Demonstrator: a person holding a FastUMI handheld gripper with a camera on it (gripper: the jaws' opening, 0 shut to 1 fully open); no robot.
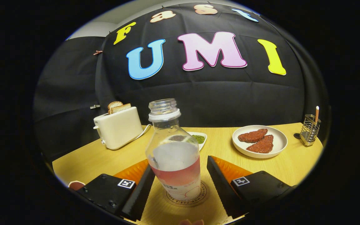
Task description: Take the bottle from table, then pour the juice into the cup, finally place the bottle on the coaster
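Observation:
A clear plastic bottle (pixel 173 147) without a cap stands upright on a round printed coaster (pixel 202 191) on the wooden table. Pink juice fills only its lower part. My gripper (pixel 180 164) is open, with the bottle between its fingers. The left finger reaches the bottle's side, while a gap shows between the right finger and the bottle. Beside the left finger, at the table's near edge, sits a small white rim with pink inside (pixel 75 185), which may be the cup.
A cream toaster (pixel 119 126) with bread slices stands at the back left, its cord running along the table. A small dish of green bits (pixel 200 138) sits behind the bottle. A white plate with two red patties (pixel 259 141) and a wire holder (pixel 310 129) are at the right.

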